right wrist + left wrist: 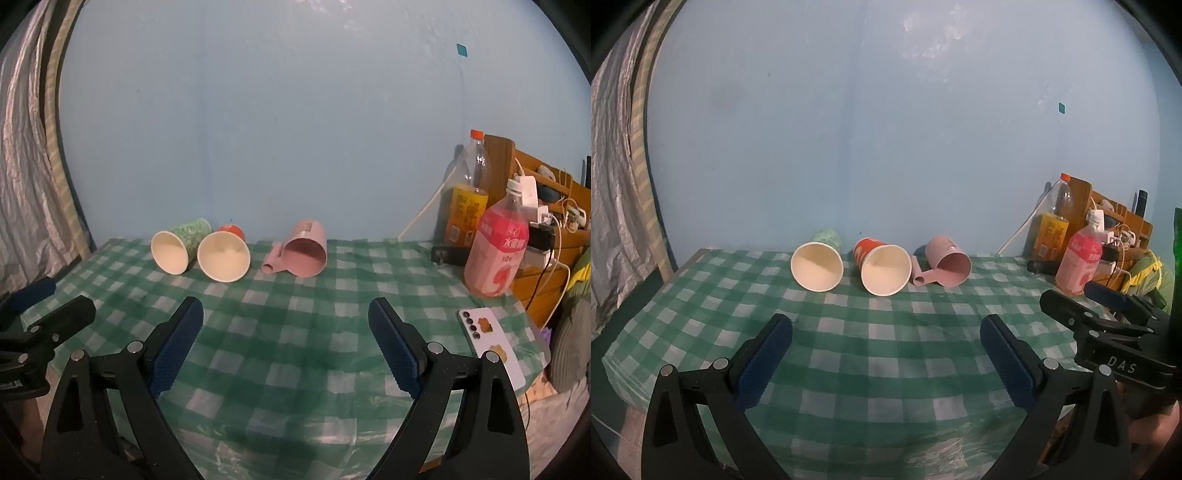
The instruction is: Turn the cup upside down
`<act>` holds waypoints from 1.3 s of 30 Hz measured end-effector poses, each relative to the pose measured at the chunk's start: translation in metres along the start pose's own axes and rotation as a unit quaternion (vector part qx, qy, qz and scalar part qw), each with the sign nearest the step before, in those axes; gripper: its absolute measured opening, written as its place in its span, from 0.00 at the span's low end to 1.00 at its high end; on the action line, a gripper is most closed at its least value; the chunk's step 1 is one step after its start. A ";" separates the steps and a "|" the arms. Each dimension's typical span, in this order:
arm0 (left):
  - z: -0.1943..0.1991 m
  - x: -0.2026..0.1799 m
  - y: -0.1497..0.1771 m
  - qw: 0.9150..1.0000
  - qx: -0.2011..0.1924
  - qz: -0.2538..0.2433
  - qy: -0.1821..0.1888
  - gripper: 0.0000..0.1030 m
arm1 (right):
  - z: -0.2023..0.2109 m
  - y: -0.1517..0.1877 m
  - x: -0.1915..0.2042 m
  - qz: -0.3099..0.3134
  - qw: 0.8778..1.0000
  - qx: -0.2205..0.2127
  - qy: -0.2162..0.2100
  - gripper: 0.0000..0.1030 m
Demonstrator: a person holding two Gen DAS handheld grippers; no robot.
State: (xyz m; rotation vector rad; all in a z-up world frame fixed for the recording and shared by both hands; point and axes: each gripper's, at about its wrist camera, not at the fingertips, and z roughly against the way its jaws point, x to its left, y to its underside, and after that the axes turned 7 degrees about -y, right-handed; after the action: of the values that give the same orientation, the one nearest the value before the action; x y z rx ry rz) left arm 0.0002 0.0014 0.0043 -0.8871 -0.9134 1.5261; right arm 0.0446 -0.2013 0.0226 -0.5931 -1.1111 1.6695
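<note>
Cups lie on their sides at the table's far edge, mouths facing both wide-open, empty grippers: green cup (818, 267) ahead of left gripper (886, 326), pink mug (306, 251) ahead of right gripper (286, 314).

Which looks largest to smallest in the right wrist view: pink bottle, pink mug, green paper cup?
1. pink bottle, though it stands nearer the camera, so this is partly perspective.
2. pink mug, lying on its side.
3. green paper cup, also on its side; close to the mug, so that ranking is unsure.
</note>
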 end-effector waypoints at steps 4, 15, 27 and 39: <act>0.000 0.000 0.000 1.000 0.000 0.000 0.001 1.00 | 0.000 0.000 0.000 -0.001 1.000 0.000 -0.001 0.88; 0.002 -0.002 0.001 1.000 -0.001 0.000 0.004 1.00 | 0.000 0.001 -0.001 -0.001 1.000 0.002 0.002 0.88; 0.002 -0.002 0.001 1.000 -0.001 0.000 0.004 1.00 | 0.000 0.001 -0.001 -0.001 1.000 0.004 0.002 0.88; 0.005 -0.008 0.004 1.000 0.001 -0.002 0.003 1.00 | -0.001 0.000 -0.001 -0.004 1.000 0.009 0.002 0.88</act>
State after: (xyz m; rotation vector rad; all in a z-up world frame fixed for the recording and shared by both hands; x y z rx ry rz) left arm -0.0051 -0.0070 0.0037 -0.8889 -0.9085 1.5199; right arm 0.0461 -0.2020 0.0215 -0.5798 -1.0943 1.6694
